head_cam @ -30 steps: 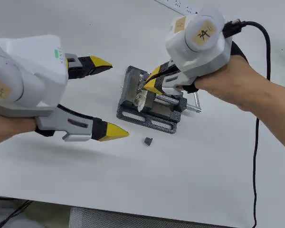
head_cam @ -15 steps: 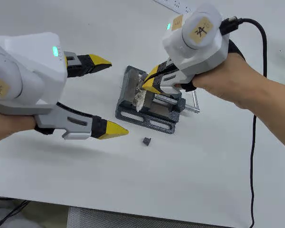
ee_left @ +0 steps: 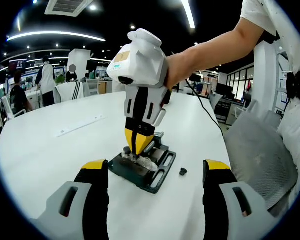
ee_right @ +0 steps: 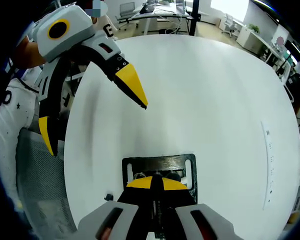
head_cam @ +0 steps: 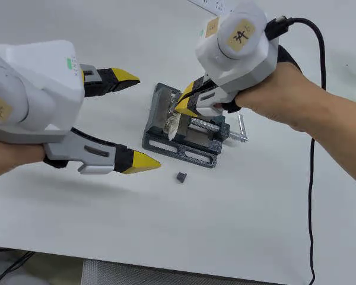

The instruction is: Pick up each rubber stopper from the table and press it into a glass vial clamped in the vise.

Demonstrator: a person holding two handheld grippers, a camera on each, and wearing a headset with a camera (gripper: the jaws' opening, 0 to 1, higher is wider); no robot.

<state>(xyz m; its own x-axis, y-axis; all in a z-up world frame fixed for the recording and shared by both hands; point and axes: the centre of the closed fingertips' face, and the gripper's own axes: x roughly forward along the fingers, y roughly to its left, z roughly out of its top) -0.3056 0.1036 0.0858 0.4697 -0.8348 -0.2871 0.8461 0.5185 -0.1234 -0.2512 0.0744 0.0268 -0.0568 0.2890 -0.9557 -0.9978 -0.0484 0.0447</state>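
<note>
The right gripper [head_cam: 179,107] is poised over the vise [head_cam: 179,148], jaws drawn together, tips at the top of the glass vial [head_cam: 172,124]. Whether a stopper is pinched there cannot be told. The press should be kept straight along the vial and gentle, since glass may crack. The left gripper [head_cam: 146,122] is parked aside, jaws wide apart. One rubber stopper [head_cam: 181,176] is seen on the surface [head_cam: 237,225], near the vise.

Bright, even overhead light; soft shadows; sharp focus; fisheye bending at edges.

Illegible handwritten stickers [head_cam: 241,34], right hand-held gripper [head_cam: 181,105], left hand-held gripper [head_cam: 148,122]
</note>
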